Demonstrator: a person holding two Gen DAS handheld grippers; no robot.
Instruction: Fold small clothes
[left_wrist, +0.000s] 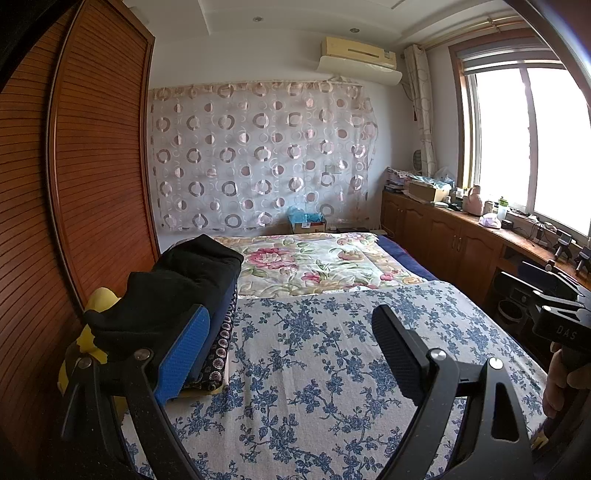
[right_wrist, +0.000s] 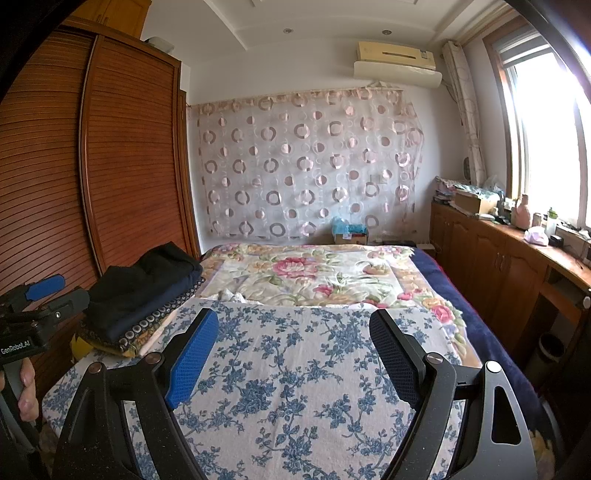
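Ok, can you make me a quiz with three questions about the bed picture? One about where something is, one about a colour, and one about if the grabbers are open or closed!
1. Where is the stack of folded clothes?
A. On the left side of the bed, beside the wardrobe
B. On the windowsill
C. On the floor

2. What colour are the flowers on the cloth nearest the grippers?
A. Red
B. Blue
C. Yellow

3. How are the left gripper and right gripper?
A. Both shut on clothes
B. One open, one shut
C. Both open, holding nothing

Answers:
1. A, the stack sits at the bed's left edge next to the brown slatted doors.
2. B, blue blossoms on white cover that cloth.
3. C, each pair of fingers stands wide apart with only the cloth seen between them.
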